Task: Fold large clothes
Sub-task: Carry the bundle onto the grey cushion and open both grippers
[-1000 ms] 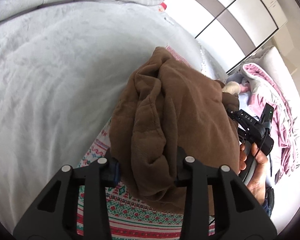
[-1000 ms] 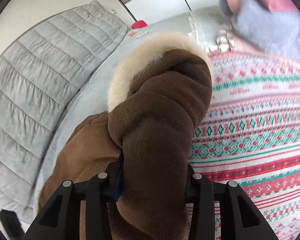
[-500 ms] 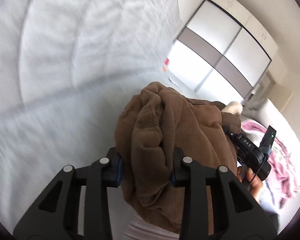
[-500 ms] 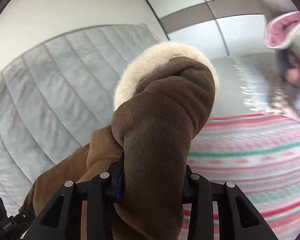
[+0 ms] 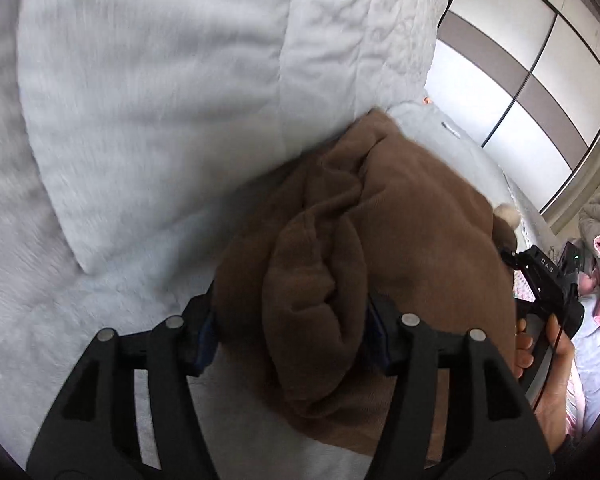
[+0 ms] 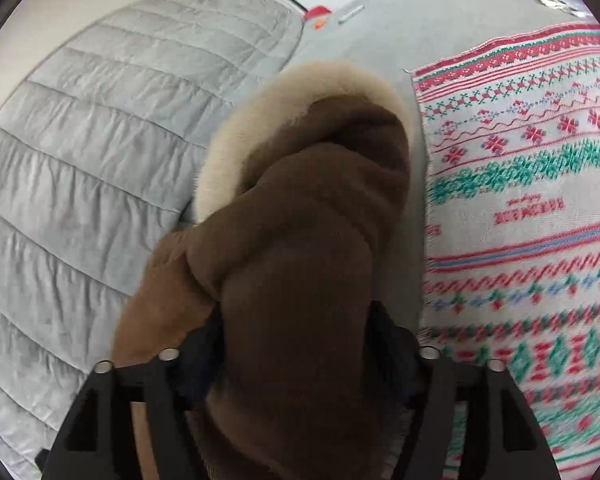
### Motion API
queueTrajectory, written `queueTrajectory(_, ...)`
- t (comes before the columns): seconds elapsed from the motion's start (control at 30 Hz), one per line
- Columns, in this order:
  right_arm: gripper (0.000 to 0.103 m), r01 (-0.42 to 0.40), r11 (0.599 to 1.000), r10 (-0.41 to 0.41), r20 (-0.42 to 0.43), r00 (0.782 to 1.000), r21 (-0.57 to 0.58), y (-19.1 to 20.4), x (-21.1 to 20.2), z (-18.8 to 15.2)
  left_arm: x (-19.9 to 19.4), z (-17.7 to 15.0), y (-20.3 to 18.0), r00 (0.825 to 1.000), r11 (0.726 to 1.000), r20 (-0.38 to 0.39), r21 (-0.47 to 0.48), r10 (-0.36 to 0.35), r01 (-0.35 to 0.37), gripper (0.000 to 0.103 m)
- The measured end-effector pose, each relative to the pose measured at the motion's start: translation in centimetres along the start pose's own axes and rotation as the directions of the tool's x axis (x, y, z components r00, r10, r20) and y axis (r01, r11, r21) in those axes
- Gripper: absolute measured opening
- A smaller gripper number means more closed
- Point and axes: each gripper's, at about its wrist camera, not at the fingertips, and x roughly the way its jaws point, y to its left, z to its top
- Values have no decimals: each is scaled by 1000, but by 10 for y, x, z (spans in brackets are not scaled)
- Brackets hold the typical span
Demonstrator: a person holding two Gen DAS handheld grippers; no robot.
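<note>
You are gripping the brown fleece garment (image 5: 400, 216) with both tools at once, most likely so that its bulk is hanging between two held points and can be spread or laid flat for folding. Your left gripper (image 5: 292, 332) is clamping a thick rolled wad of the brown cloth, which is filling the centre and lower middle of the left wrist view and bulging forward past the fingers. Your right gripper (image 6: 296, 344) is likewise closing on a heavy bunch of the same garment; in the right wrist view it is rising up the centre of the frame, with the cream fur trim (image 6: 236, 128) curling round its top and left side.

The garment is being carried above the pale grey bed cover (image 5: 148, 92), not lying flat on it. The patterned knit (image 6: 520, 208) is spreading across the right of the right wrist view, just beside the brown bundle, and the quilted grey headboard (image 6: 100, 140) is filling the left.

Your right hand (image 5: 540, 364) is showing at the right edge of the left wrist view, wrapping its tool's handle close behind the cloth, so the two tools are working near each other, both pointing forward over the bed. The folding proper is not yet begun.
</note>
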Motion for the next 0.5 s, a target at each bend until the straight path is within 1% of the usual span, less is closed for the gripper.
queueTrajectory(0.03, 74, 21, 999, -21, 3, 1000, -26, 4, -6, 5, -4, 2, -2, 1000, 1000, 9, 14, 16, -16, 63)
queueTrajectory(0.07, 74, 42, 998, -40, 24, 999, -49, 9, -18, 10, -11, 5, -3, 999, 999, 25, 23, 40, -41, 63)
queueTrajectory(0.1, 74, 55, 997, -52, 44, 998, -55, 11, -32, 14, -19, 8, -1, 997, 998, 47, 14, 60, -61, 63)
queueTrajectory(0.13, 74, 56, 997, -52, 60, 997, -54, 13, -44, 17, -27, 10, 1, 995, 998, 69, -1, 68, -68, 63)
queueTrajectory(0.17, 74, 36, 998, -32, 72, 997, -51, 13, -63, 17, -41, 15, 5, 992, 997, 105, -29, 74, -72, 62)
queueTrajectory(0.2, 74, 21, 998, -17, 75, 997, -52, 14, -73, 14, -50, 17, 9, 989, 996, 127, -50, 76, -70, 62)
queueTrajectory(0.23, 74, 5, 998, 0, 80, 997, -62, 14, -90, 9, -63, 19, 12, 986, 995, 148, -76, 75, -65, 62)
queueTrajectory(0.3, 74, -6, 995, 15, 94, 995, -96, 11, -126, -6, -82, 21, 14, 985, 994, 167, -105, 45, -28, 62)
queueTrajectory(0.33, 74, -3, 994, 14, 97, 995, -111, 10, -141, -15, -91, 20, 11, 986, 995, 165, -101, 31, -15, 62)
queueTrajectory(0.4, 74, 5, 992, 7, 94, 996, -126, 6, -169, -30, -110, 13, -1, 987, 997, 162, -75, 25, -13, 62)
queueTrajectory(0.43, 74, -2, 991, 14, 87, 996, -133, 4, -184, -41, -124, 6, -15, 987, 999, 156, -37, 24, -19, 63)
queueTrajectory(0.5, 74, -19, 989, 29, 68, 997, -146, 6, -206, -59, -137, -2, -39, 990, 998, 132, 28, 48, -52, 70)
